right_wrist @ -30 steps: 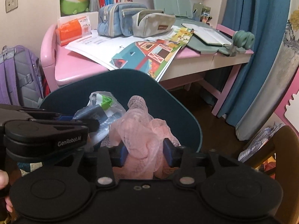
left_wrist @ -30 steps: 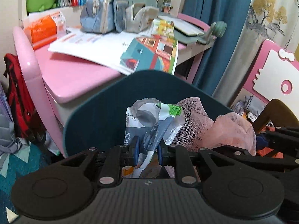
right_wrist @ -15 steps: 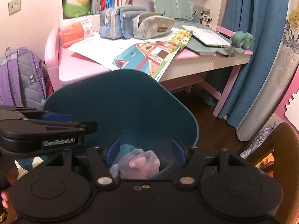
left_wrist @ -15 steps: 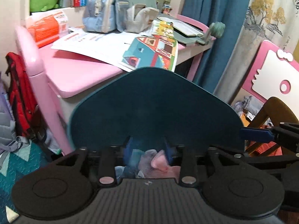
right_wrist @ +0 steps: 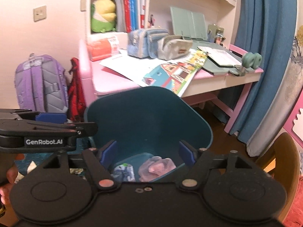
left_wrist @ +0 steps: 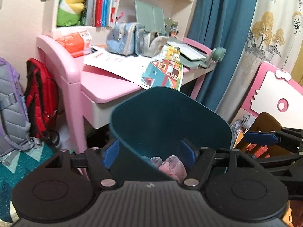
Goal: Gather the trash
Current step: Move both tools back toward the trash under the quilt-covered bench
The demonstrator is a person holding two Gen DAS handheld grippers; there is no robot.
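Note:
A dark teal trash bin (left_wrist: 170, 117) stands on the floor in front of the pink desk. At its bottom lie a pink net wad (right_wrist: 157, 167) and a crumpled white, blue and green plastic wrapper (right_wrist: 123, 171). Only the net (left_wrist: 173, 165) shows in the left wrist view. My left gripper (left_wrist: 149, 153) hovers over the bin's left rim, its jaws opening with nothing between them. My right gripper (right_wrist: 147, 151) hangs above the bin (right_wrist: 147, 117) mouth, jaws also opening and empty. The two grippers are side by side, apart from the trash.
The pink desk (right_wrist: 113, 83) behind the bin carries papers, pencil cases (right_wrist: 147, 41) and a book. A purple backpack (right_wrist: 39, 83) and a red bag (left_wrist: 39, 94) lean at its left. A blue curtain (right_wrist: 265, 37), a pink board (left_wrist: 274, 94) and a wooden chair (right_wrist: 286, 162) are on the right.
The left gripper let go of the wrapper and the right let go of the pink net; both pieces dropped into the bin. Both grippers rose and drew back, jaws widening.

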